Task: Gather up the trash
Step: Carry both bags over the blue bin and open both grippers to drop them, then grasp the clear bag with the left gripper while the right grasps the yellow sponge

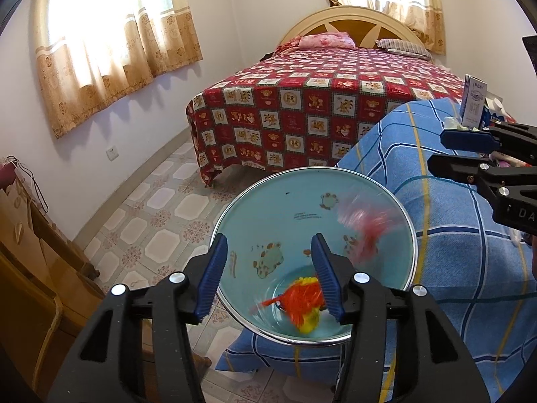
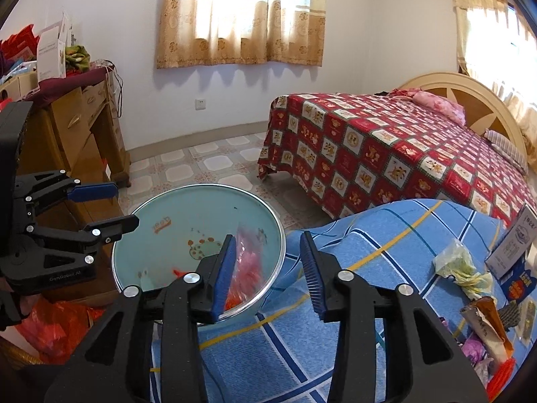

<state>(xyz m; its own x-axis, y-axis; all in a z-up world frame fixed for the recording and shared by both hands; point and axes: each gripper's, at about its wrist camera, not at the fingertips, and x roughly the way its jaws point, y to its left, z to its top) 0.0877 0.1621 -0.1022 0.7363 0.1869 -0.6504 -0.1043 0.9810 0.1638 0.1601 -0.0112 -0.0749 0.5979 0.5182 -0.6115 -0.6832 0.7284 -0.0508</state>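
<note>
A red wrapper (image 1: pixel 365 225), blurred as if falling, is seen inside the bin (image 1: pixel 235 208), a light-blue bin with a chrome rim and cartoon prints; an orange-and-yellow wrapper (image 1: pixel 302 302) lies at its bottom; two pieces are thus counted in the bin. The bin stands just beside the blue checked cover (image 2: pixel 386 235) on which the remaining trash lies. The right gripper (image 2: pixel 268 268) is held over the rim with its fingers apart and nothing between them; the left gripper (image 1: pixel 268 275) is likewise held above the bin mouth, fingers apart and empty. One green-white crumpled bag (image 2: pixel 456 265) and one torn orange packet (image 2: pixel 486 322) are counted, with smaller scraps near the frame edge too indistinct to count. It is judged that the next grasp is best taken on the bag's bunched middle; release should be made well inside the rim.
</note>
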